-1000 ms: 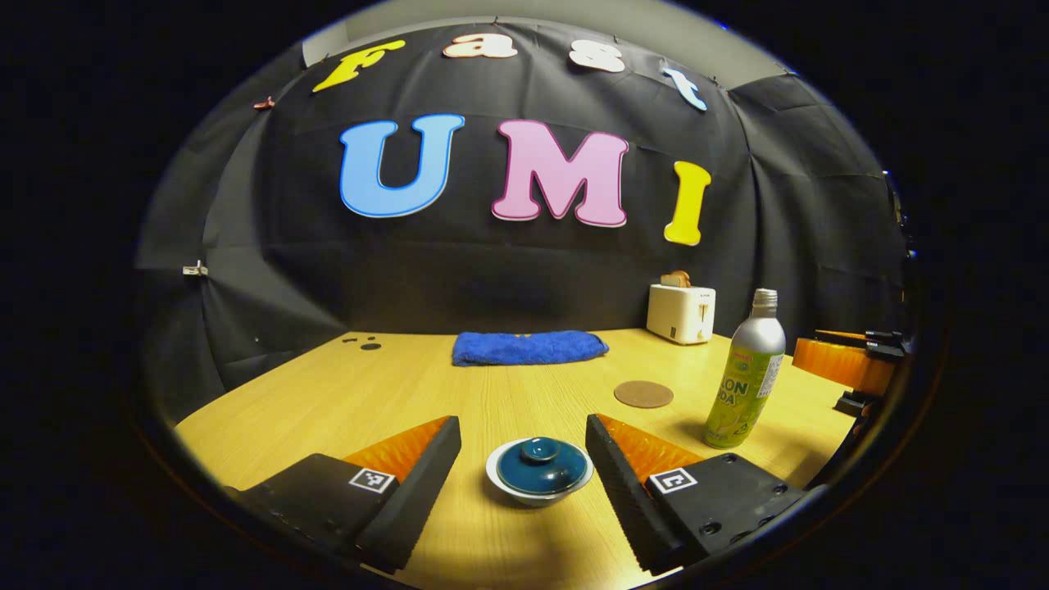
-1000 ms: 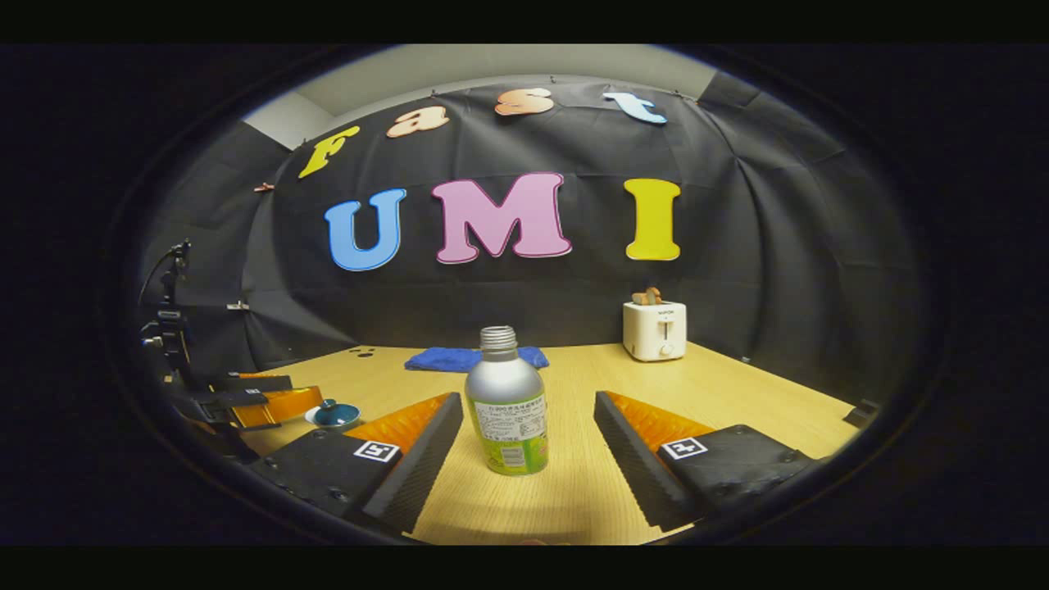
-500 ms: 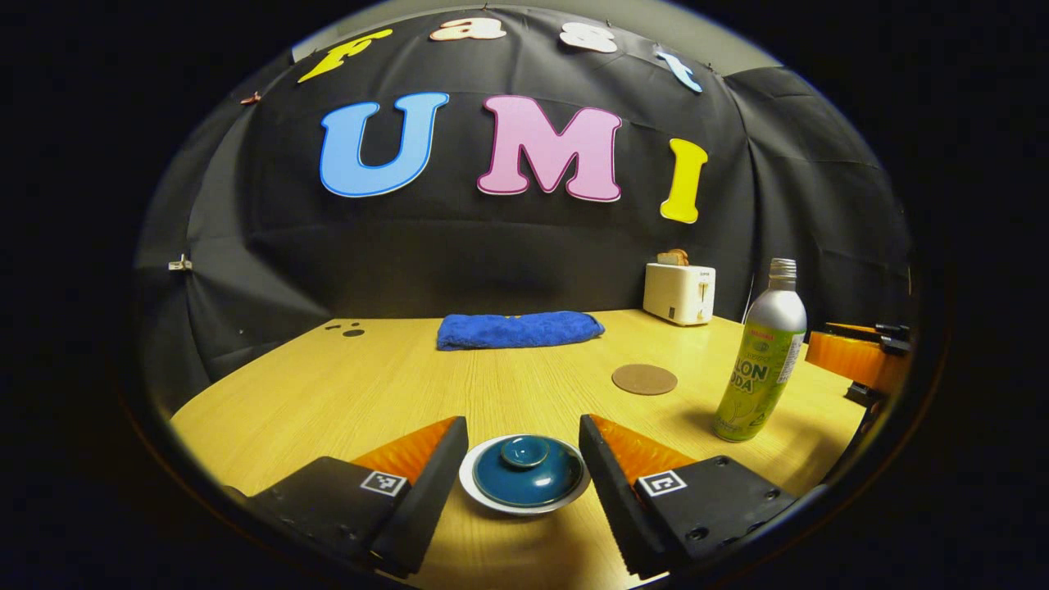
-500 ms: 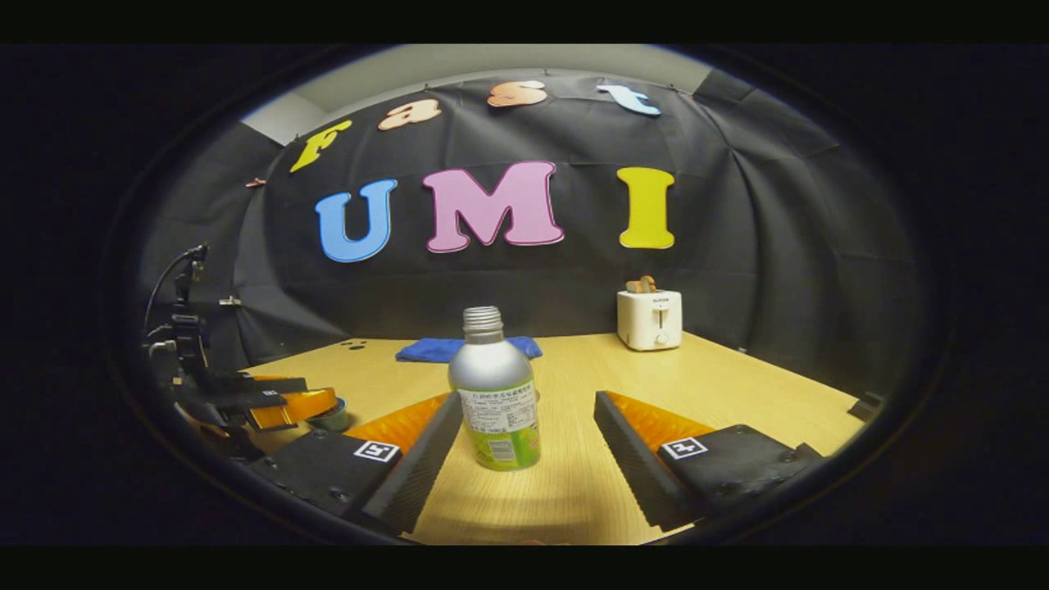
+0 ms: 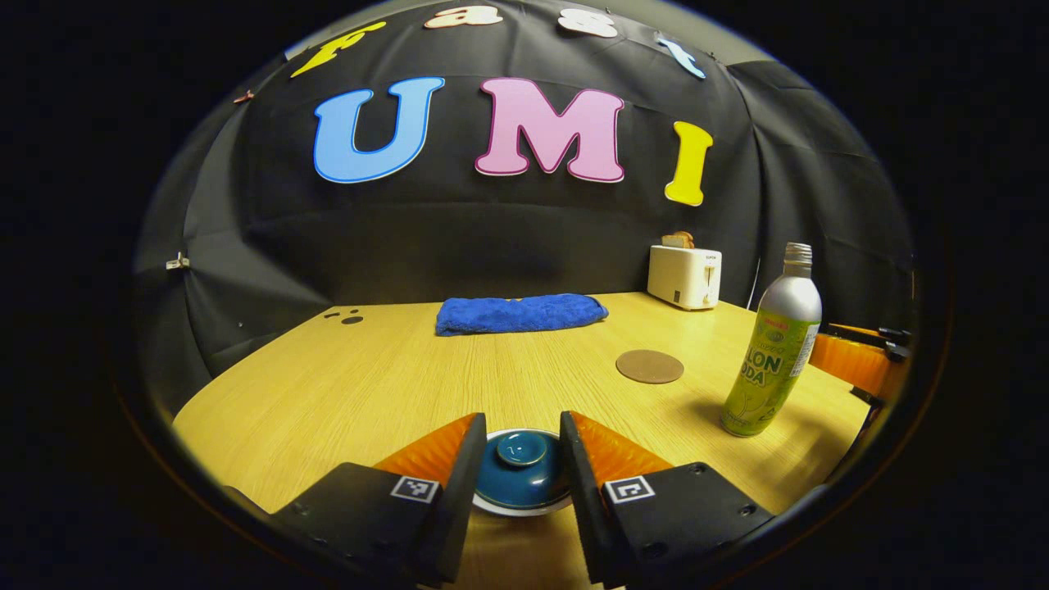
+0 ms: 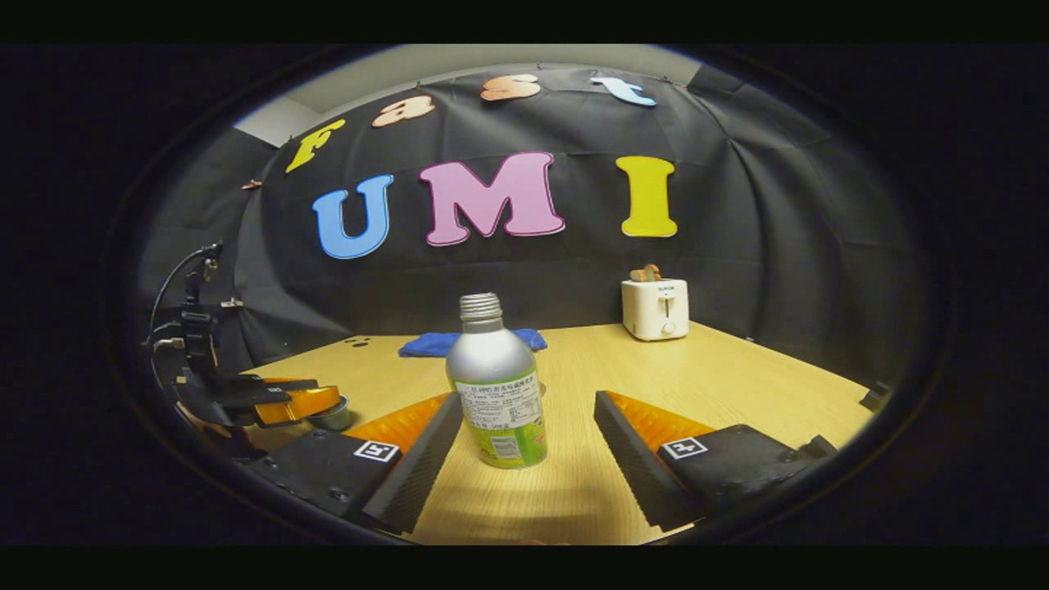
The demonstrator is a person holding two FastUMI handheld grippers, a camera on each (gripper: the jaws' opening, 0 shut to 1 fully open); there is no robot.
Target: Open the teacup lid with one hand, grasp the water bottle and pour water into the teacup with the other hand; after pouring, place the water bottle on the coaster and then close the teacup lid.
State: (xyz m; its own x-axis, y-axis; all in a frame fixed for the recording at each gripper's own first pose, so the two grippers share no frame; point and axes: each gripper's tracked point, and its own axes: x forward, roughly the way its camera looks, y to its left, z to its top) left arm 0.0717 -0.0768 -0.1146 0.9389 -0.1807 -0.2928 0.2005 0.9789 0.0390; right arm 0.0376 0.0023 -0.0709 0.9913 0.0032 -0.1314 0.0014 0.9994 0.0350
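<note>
In the left gripper view, the teacup lid (image 5: 521, 471) is seen between the fingers of the left hand-held gripper (image 5: 519, 467), which are narrowed close about it; whether both press on it cannot be told. The water bottle (image 5: 773, 344) is found at three o'clock, upright on the table (image 5: 393, 385), with the coaster (image 5: 649, 366) at two o'clock. In the right gripper view, the right hand-held gripper (image 6: 524, 430) is held wide apart, the bottle standing at twelve o'clock, nearer its left finger, untouched.

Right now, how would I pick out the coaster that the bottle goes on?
Start at the white toaster on the far right of the wooden table. Nearer than it, left of the upright water bottle, lies the coaster: a flat brown disc, the only round, low thing there.
</note>
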